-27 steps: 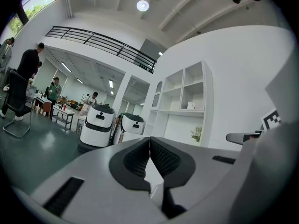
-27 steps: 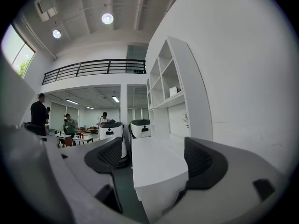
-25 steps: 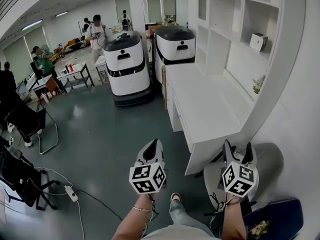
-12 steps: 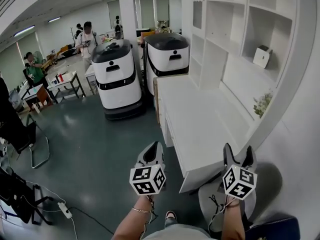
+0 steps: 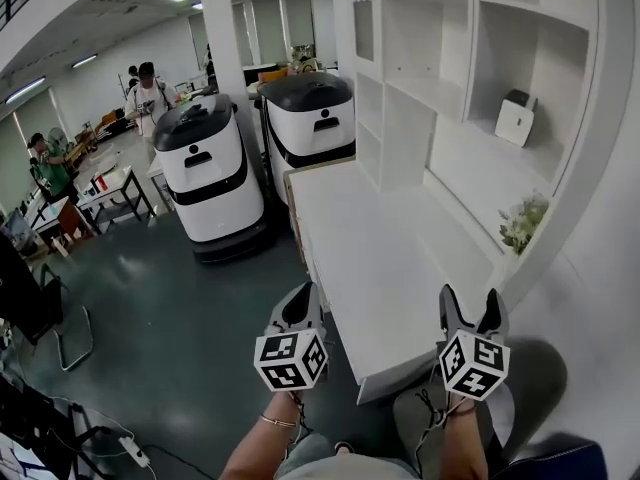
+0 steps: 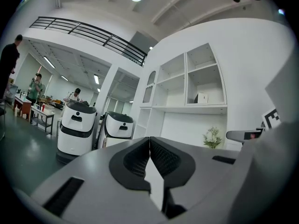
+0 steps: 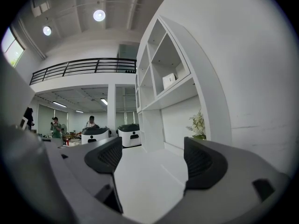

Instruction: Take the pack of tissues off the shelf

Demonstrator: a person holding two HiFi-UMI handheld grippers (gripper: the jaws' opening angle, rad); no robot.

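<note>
Nearer the shelf (image 5: 432,89) than before, left gripper (image 5: 304,293) is clenched empty, right gripper (image 5: 468,302) released; tissue pack (image 5: 515,121) indistinct.

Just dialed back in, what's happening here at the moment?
A person holding a gripper in each hand stands at the near end of the white counter. Nothing is held yet. The left gripper is shut and empty, and the right gripper is open and empty. The pack of tissues sits untouched in a shelf compartment well ahead, above a small plant.
</note>
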